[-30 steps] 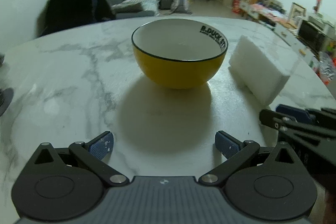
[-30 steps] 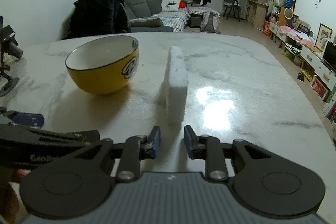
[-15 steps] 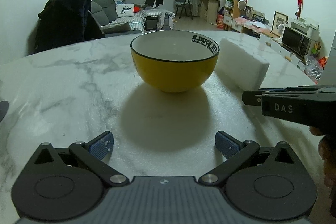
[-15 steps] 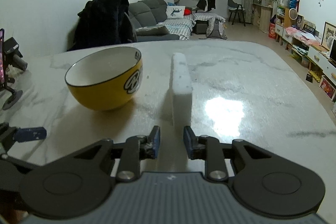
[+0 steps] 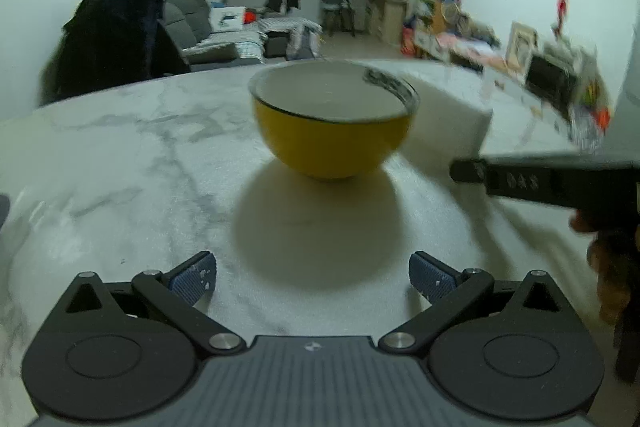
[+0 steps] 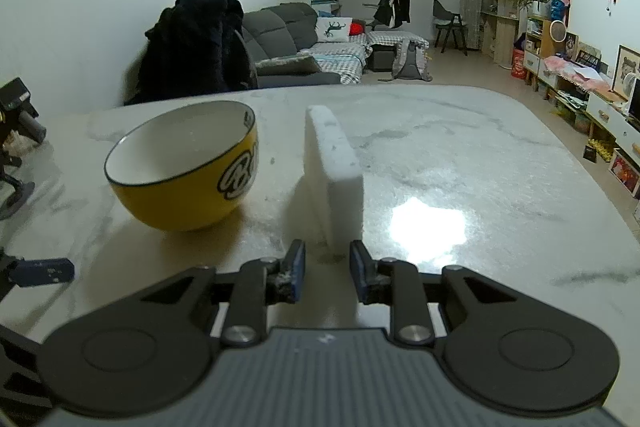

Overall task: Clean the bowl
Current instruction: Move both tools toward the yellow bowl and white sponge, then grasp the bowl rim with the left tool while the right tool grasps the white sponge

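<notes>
A yellow bowl point(image 5: 332, 131) with a white inside stood upright on the marble table point(image 5: 120, 155), empty as far as the blurred left view showed. A white sponge block point(image 6: 334, 179) stood on its edge just to the right of the bowl, close beside it but apart. The left hand-held gripper point(image 5: 312, 277) hovered on the near side of the bowl, its blue pads spread wide with only bare tabletop between them. The right hand-held gripper point(image 6: 326, 273) pointed at the sponge's near end, its jaws standing open a little and just short of the block, pinching nothing. A dark coat point(image 6: 192, 47) hung over a chair at the table's far side.
</notes>
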A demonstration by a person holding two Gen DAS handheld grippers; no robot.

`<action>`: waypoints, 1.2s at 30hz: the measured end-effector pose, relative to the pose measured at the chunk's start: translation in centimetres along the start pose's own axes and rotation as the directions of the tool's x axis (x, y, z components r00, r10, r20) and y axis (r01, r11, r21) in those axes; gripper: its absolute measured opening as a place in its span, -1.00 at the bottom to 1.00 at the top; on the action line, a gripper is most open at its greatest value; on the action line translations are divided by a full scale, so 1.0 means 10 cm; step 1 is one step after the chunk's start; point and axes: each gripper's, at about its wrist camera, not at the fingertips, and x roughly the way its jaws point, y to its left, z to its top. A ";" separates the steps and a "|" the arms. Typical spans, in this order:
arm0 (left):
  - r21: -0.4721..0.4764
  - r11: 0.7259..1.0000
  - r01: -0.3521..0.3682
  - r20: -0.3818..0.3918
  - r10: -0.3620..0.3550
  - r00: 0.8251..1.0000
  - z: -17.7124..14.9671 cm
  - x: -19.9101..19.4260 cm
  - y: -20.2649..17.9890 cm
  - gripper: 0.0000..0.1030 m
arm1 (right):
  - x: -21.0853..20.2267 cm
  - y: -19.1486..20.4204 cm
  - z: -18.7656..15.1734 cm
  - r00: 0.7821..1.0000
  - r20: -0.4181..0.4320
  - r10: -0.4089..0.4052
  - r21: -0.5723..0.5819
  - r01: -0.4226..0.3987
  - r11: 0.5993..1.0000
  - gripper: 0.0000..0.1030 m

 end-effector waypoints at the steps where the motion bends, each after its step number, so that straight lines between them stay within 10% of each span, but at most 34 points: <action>1: -0.037 0.999 0.013 0.022 -0.012 1.000 0.03 -0.04 0.07 0.99 | 0.00 -0.02 0.01 1.000 0.006 0.010 0.008 -0.010 1.000 -0.46; 16: -0.214 0.959 0.186 0.149 -0.156 0.977 0.66 -0.09 0.50 0.80 | -0.12 -0.21 0.20 0.988 0.119 0.095 0.105 -0.108 0.989 -0.92; 22: -0.242 0.953 0.182 0.072 -0.169 0.983 0.84 0.21 0.54 0.35 | -0.18 -0.19 0.32 0.985 0.139 0.106 0.063 -0.115 0.991 -0.82; 36: -0.171 0.975 0.143 0.022 -0.141 0.990 0.85 0.62 0.45 0.19 | -0.01 -0.52 0.40 0.995 0.082 0.063 0.076 -0.069 0.995 -0.58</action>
